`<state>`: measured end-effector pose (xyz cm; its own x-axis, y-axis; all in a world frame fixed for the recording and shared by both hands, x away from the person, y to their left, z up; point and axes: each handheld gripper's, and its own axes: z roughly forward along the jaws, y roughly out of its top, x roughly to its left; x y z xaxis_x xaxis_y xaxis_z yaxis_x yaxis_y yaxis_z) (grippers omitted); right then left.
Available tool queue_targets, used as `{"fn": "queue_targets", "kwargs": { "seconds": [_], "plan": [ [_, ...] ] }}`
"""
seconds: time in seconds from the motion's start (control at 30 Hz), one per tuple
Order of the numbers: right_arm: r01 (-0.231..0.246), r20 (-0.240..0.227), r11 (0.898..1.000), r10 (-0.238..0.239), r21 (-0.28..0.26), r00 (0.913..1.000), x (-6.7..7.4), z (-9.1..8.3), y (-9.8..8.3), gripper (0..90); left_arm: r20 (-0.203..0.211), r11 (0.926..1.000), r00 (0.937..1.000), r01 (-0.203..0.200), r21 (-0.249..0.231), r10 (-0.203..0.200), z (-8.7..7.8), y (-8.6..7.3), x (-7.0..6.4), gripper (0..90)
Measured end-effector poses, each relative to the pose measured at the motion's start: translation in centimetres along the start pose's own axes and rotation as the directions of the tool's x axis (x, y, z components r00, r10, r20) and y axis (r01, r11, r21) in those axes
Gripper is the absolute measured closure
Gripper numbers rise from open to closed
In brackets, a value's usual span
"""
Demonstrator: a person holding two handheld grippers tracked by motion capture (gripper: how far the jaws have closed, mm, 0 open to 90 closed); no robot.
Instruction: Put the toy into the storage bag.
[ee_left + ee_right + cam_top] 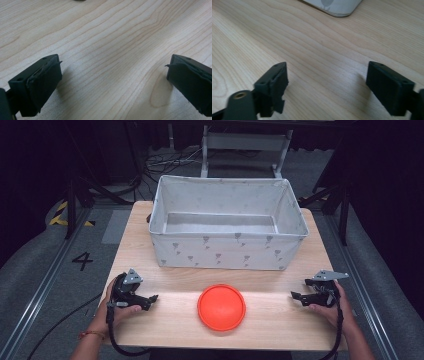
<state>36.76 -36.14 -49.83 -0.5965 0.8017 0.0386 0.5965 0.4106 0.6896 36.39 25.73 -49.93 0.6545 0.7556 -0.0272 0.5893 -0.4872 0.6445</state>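
An orange disc (221, 307) was seen lying flat on the wooden table (280, 325), between the left gripper (151, 299) and right gripper (296, 296). Both were held with jaws apart, nothing between them.

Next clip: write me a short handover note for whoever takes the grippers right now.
Left gripper: jaws open, nothing between them, low over the table left of the orange disc.
Right gripper: jaws open, nothing between them, right of the disc.
The disc lies flat near the front edge, between both grippers, touched by neither. The fabric bin stands behind it, nothing visible inside.
Done: nothing visible yet.
Left: probably grasp the disc and put it into the bin.
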Motion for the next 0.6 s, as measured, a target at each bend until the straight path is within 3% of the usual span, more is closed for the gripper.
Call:
{"fn": "queue_targets", "kwargs": {
  "seconds": [0.2, 0.3, 0.4, 0.43, 0.47, 0.53, 0.6],
  "plan": [
    [0.02, -0.067, 0.999, -0.022, -0.033, 0.9975, 2.0, -0.3, 1.4, 21.3, -0.009, 1.0, 1.0, -0.002, 0.0, 0.002, 0.0, 0.0, 0.0, 0.1],
    [0.065, -0.106, 0.997, -0.07, -0.048, 0.9919, 4.0, 0.0, 2.6, 21.3, -0.008, 1.0, 1.0, -0.002, 0.0, 0.002, 0.0, 0.0, 0.0, 0.1],
    [0.103, -0.157, 0.993, -0.111, -0.055, 0.9814, 6.2, 0.6, 3.8, 21.6, -0.009, 1.0, 1.0, -0.002, 0.0, 0.002, 0.0, 0.0, 0.0, 0.1],
    [0.103, -0.157, 0.993, -0.111, -0.055, 0.9814, 6.2, 0.6, 3.8, 21.6, -0.009, 1.0, 1.0, -0.002, 0.0, 0.002, 0.0, 0.0, 0.0, 0.1],
    [0.122, -0.185, 0.991, -0.132, -0.064, 0.9738, 7.5, 1.0, 4.5, 21.8, -0.008, 1.0, 1.0, -0.002, 0.0, 0.002, 0.0, 0.0, 0.0, 0.1],
    [0.135, -0.19, 0.989, -0.145, -0.065, 0.971, 8.1, 1.1, 4.8, 21.5, -0.009, 1.0, 1.0, -0.002, 0.0, 0.002, 0.0, 0.0, 0.0, 0.1],
    [0.177, -0.234, 0.981, -0.192, -0.085, 0.9532, 10.4, 1.8, 6.2, 21.5, -0.009, 1.0, 1.0, -0.002, 0.0, 0.002, 0.0, 0.0, 0.0, 0.1]
  ]
}}
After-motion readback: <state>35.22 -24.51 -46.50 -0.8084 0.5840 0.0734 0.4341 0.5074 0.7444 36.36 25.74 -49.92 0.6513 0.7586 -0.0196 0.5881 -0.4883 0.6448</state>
